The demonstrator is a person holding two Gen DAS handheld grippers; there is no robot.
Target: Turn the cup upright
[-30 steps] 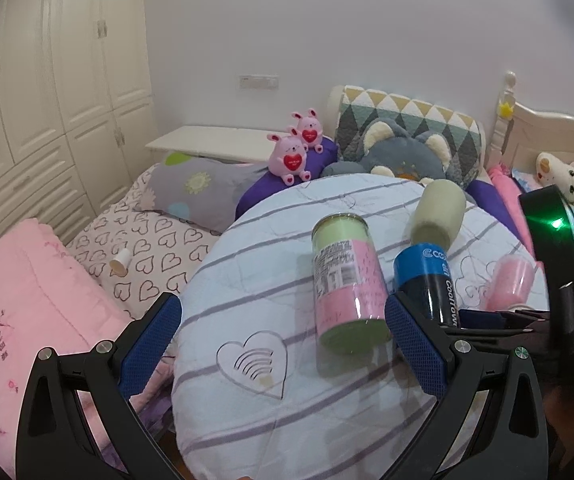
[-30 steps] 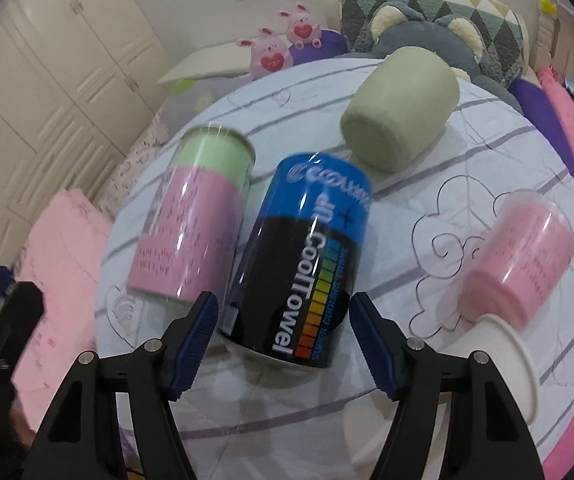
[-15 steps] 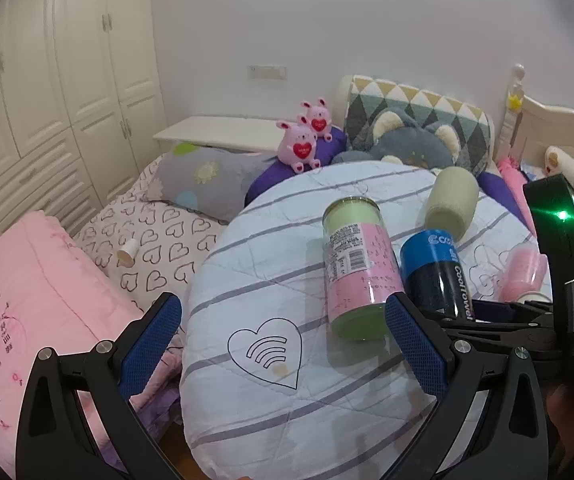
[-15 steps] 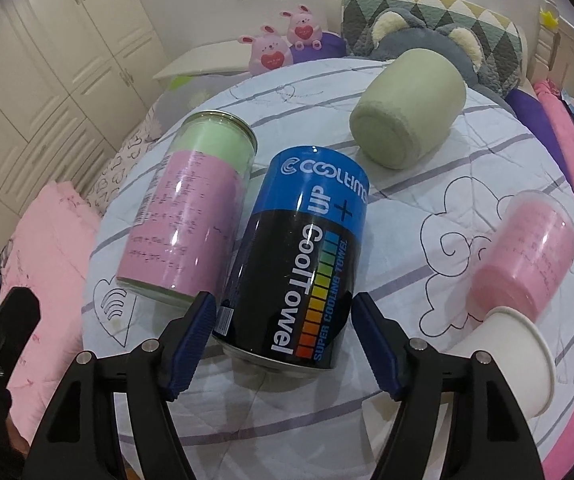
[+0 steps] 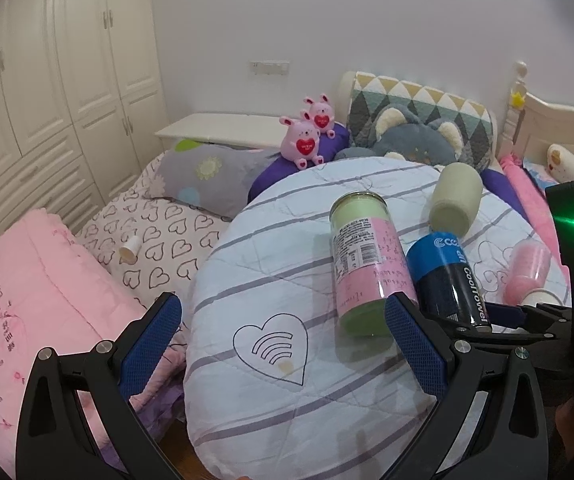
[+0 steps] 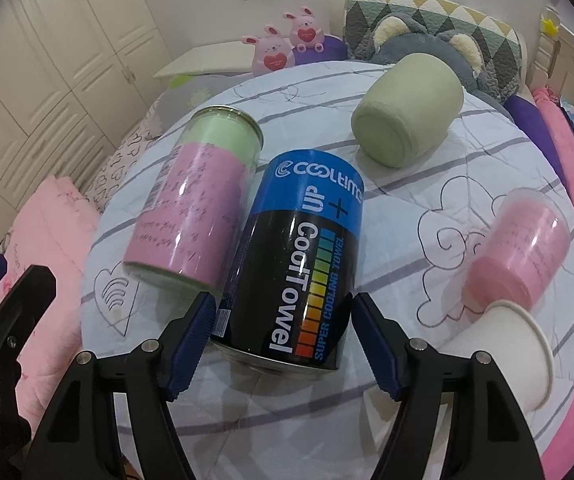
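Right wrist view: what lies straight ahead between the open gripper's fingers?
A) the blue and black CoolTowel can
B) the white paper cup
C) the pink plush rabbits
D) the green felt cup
A: the CoolTowel can lies on its side directly ahead of the right gripper, whose fingers are spread to either side of its near end, while the white paper cup lies off to the right.

White paper cup (image 6: 503,356), seemingly sideways

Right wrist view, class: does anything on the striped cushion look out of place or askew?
Yes. All five containers lie on their sides: the white paper cup, pink tub, sage-green cup, blue-and-black towel can and pink-labelled jar. Nothing looks spilled.
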